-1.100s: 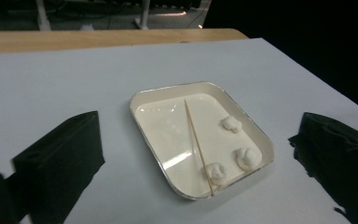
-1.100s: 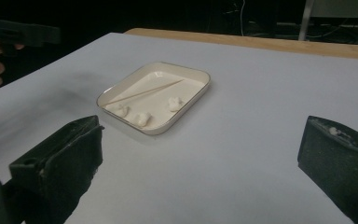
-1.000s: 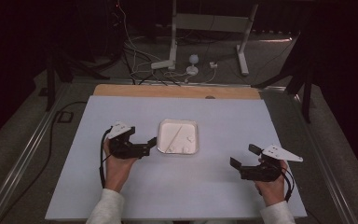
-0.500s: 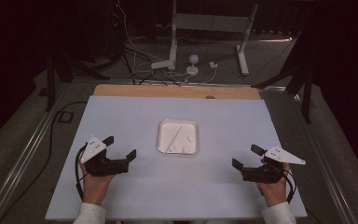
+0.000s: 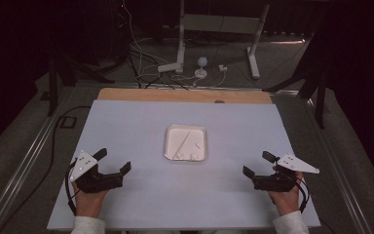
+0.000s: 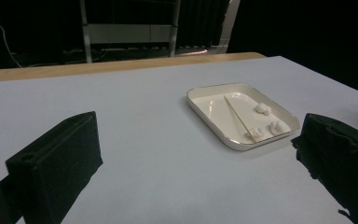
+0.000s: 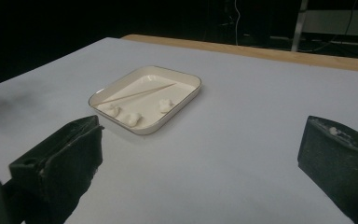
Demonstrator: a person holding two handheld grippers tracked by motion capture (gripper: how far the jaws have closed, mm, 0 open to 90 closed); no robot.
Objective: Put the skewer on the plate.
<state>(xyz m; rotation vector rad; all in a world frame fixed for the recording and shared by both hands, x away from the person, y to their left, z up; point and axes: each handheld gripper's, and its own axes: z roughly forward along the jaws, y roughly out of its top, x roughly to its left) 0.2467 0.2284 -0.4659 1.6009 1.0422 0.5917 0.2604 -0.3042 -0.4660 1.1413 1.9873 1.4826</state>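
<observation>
Where the pale desk lies under dim light, a small white tray with rounded corners sits near its middle, holding a thin wooden skewer laid slantwise and three small white lumps, perhaps marshmallows, loose beside it. The left tongs, held in a person's hand at the near left edge, point toward the tray with jaws spread apart and nothing between them; the left gripper view shows the tray ahead and a little to the right, well apart from the jaws. The right tongs, held at the near right edge, also stand with jaws wide and empty, and the right gripper view shows the tray ahead to the left with the skewer and lumps inside it. Beyond the desk, a wooden strip, cables and a metal stand lie in the dark. The likely risk is that the light tray could slide or tip if a jaw pushes its rim, and the thin skewer could roll away or a soft lump be squashed by a hard pinch. Compared with one second ago, the left tongs have drawn back from just beside the tray to the near left corner, while the right tongs have hardly moved.
</observation>
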